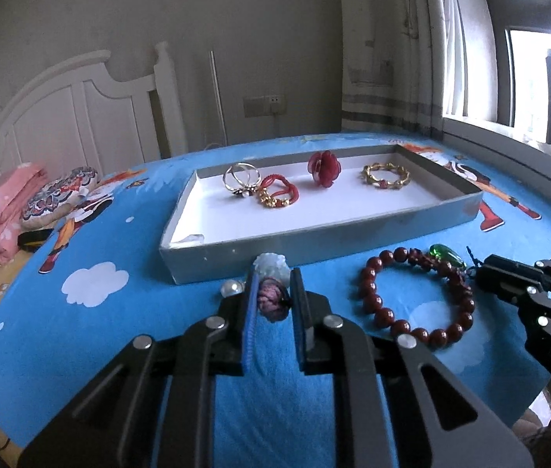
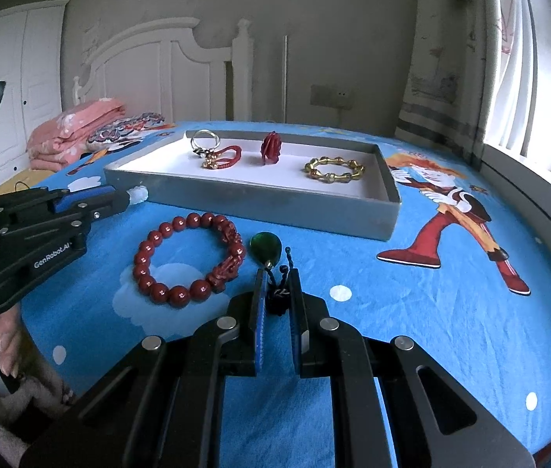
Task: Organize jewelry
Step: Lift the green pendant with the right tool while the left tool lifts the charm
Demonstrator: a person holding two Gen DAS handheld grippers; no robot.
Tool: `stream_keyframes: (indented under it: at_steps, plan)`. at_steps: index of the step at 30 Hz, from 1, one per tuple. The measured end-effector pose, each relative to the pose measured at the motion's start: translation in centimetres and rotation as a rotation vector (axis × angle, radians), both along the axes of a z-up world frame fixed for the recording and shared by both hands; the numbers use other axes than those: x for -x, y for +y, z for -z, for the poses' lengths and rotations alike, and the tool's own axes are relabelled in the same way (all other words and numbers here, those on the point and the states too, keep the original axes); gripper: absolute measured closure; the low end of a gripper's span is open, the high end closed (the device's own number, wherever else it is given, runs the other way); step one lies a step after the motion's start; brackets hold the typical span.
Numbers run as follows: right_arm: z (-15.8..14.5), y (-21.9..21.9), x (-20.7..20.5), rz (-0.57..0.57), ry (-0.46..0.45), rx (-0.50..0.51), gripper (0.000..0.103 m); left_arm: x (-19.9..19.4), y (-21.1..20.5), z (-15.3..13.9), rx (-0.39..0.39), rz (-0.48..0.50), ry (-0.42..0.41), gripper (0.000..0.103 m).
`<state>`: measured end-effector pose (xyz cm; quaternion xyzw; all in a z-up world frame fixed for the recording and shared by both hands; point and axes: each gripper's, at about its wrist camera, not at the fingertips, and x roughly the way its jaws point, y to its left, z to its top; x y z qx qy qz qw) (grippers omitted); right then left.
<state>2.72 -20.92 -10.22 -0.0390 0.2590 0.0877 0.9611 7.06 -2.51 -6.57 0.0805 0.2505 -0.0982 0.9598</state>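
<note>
A grey tray (image 1: 306, 243) (image 2: 260, 199) with a white floor holds silver rings (image 1: 241, 179), a red-and-gold cord bracelet (image 1: 279, 193), a red flower (image 1: 324, 167) and a gold bracelet (image 1: 386, 176). My left gripper (image 1: 273, 282) is shut on a pale green and pink bead ornament (image 1: 271, 292) just before the tray's near wall; a pearl (image 1: 230, 288) sits beside it. A dark red bead bracelet (image 1: 415, 296) (image 2: 188, 257) lies on the blue sheet. My right gripper (image 2: 277, 279) is shut on the black cord knot (image 2: 278, 298) of a green pendant (image 2: 265, 247).
The blue cartoon sheet (image 2: 431, 312) covers the bed. Folded pink bedding (image 2: 75, 136) and a patterned cushion (image 1: 55, 197) lie far left by the white headboard (image 1: 80, 117). A window and curtain stand at the right. A hand (image 2: 6, 335) holds the left gripper.
</note>
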Motion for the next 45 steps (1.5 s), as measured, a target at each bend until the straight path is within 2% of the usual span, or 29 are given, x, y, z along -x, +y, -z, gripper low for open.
stream_keyframes:
  at_steps: [12,26,36,39,45]
  plan:
    - [0.0,-0.1,0.1,0.003,0.0,-0.012,0.093,0.0,0.5,0.0,0.02,-0.013,0.005,0.087]
    - [-1.3,-0.6,1.0,0.033,-0.071,-0.042,0.093,0.2,0.9,-0.1,0.027,-0.026,-0.001,0.087]
    - [-2.1,-0.7,1.4,0.041,-0.1,-0.058,0.093,1.2,0.0,-0.4,0.004,0.011,-0.034,0.087]
    - [-2.4,-0.7,1.5,0.04,-0.109,-0.061,0.093,1.4,-0.1,-0.5,0.0,0.012,-0.046,0.093]
    - [-2.9,-0.2,1.9,0.027,-0.131,-0.045,0.093,1.6,-0.1,-0.6,-0.004,0.018,-0.051,0.093]
